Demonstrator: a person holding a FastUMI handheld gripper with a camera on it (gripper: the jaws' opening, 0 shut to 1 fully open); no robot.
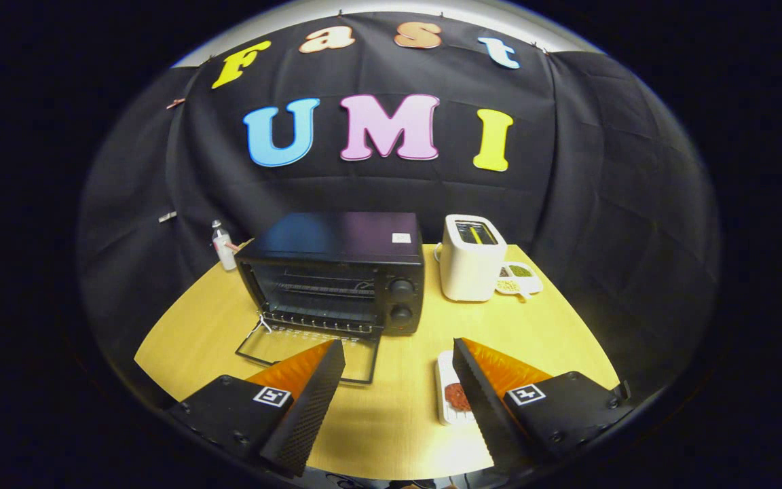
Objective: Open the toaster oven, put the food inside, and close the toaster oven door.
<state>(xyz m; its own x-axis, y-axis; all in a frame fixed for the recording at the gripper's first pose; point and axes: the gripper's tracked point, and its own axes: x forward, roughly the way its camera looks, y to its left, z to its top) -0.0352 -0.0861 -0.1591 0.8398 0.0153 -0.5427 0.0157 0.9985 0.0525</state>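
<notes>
Your table [377,421] carries the toaster oven [337,272] with its door [309,353] already dropped flat toward you, leaving the rack reachable. Beside it stand a toaster [467,261] and a small dish [520,277]. Your gripper [398,356] gapes wide and empty, the food [457,396] on its tray [447,387] touching the right finger's inner side.

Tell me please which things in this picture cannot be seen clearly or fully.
- White tray holding the reddish food, gripper view: the right finger of the open tongs covers part of both.
- Open toaster oven door: its front edge lies behind the left finger.
- Small dish beside the white toaster: its contents are too small to identify.
- Bottle behind the oven: partly hidden by it.
</notes>
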